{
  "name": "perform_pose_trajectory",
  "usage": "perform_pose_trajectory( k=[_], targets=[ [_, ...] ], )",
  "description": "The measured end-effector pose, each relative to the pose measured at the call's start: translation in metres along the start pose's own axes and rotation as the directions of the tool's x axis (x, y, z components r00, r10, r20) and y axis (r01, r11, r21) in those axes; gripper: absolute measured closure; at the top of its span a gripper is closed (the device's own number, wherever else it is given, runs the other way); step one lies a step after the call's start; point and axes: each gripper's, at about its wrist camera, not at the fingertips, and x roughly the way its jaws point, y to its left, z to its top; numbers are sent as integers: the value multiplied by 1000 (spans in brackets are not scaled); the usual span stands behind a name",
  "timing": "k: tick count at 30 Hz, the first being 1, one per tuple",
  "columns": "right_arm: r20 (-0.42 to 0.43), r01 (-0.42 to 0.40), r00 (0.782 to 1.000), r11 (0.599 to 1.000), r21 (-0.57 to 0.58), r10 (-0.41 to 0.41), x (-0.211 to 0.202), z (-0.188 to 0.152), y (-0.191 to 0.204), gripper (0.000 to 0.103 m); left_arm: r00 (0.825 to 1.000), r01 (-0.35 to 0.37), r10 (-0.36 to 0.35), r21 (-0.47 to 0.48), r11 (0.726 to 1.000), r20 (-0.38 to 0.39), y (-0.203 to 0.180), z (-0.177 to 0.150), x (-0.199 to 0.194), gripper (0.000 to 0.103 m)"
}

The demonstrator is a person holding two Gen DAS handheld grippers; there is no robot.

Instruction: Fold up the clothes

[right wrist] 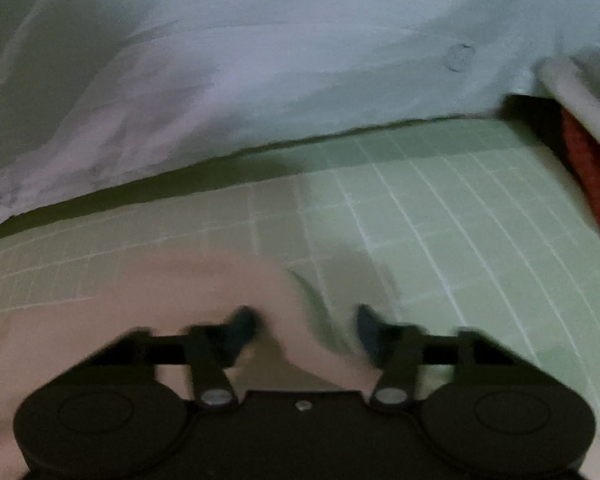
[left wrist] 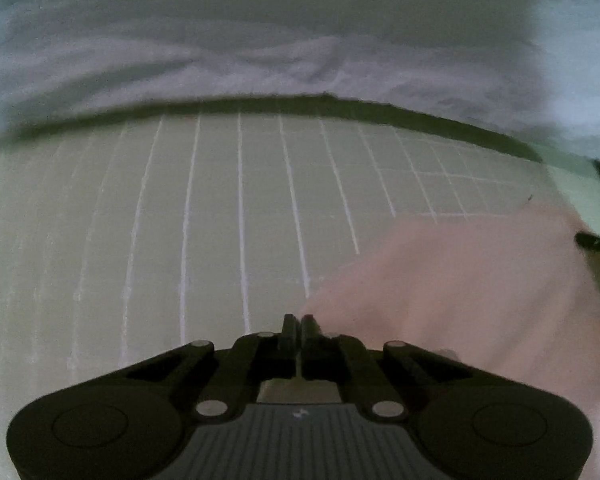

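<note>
A pale pink garment (left wrist: 460, 292) lies on a green gridded cutting mat (left wrist: 220, 208). In the left wrist view my left gripper (left wrist: 299, 322) has its jaws pressed together at the garment's left edge; whether cloth is pinched between them is hidden. In the right wrist view my right gripper (right wrist: 306, 320) is open, its fingers spread over the pink garment's (right wrist: 120, 312) right edge. The frame is motion-blurred.
A rumpled white cloth (left wrist: 260, 52) lies along the mat's far edge, also in the right wrist view (right wrist: 260, 72). A red item (right wrist: 592, 176) and a white bar (right wrist: 580, 100) sit at the far right. The other gripper's dark tip (left wrist: 596, 242) shows at right.
</note>
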Motion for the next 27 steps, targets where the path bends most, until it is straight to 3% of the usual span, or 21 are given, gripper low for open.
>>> perform_pose_trajectory(
  k=[1, 4, 7, 9, 11, 12, 14, 15, 19, 27],
  targets=[
    [-1, -22, 1000, 1000, -13, 22, 2, 2, 2, 94, 999, -25, 24, 15, 1000, 28, 0, 4, 1, 102],
    [23, -15, 1000, 998, -69, 16, 8, 5, 10, 96, 993, -73, 70, 29, 997, 97, 3, 17, 5, 102],
    [42, 12, 999, 996, -89, -9, 16, 7, 17, 96, 990, -104, 99, 45, 994, 97, 0, 25, 19, 101],
    [39, 41, 998, 996, -75, -38, 17, 10, 20, 90, 989, -121, 115, 53, 991, 95, -4, 25, 20, 100],
    [42, 83, 996, 994, -69, -80, 15, 12, 23, 62, 988, -120, 116, 27, 992, 103, -2, 22, 12, 93],
    [56, 107, 993, 992, -70, -103, 10, 11, 24, 56, 988, -115, 114, 7, 993, 109, 1, 20, 7, 87],
    [92, 146, 986, 988, -51, -141, -9, 5, 26, 26, 986, -108, 113, -43, 993, 123, 10, 14, -7, 62],
    [107, 155, 983, 987, -44, -149, -21, -1, 28, 21, 985, -104, 112, -68, 992, 127, 17, 7, -18, 59],
    [85, 121, 990, 990, -72, -114, -66, -45, 42, 12, 984, -116, 135, -157, 981, 115, 51, -32, -63, 53],
    [-92, 34, 995, 991, -128, -46, -138, -169, 88, 11, 975, -199, 222, -335, 921, 31, 124, -147, -141, 40]
  ],
)
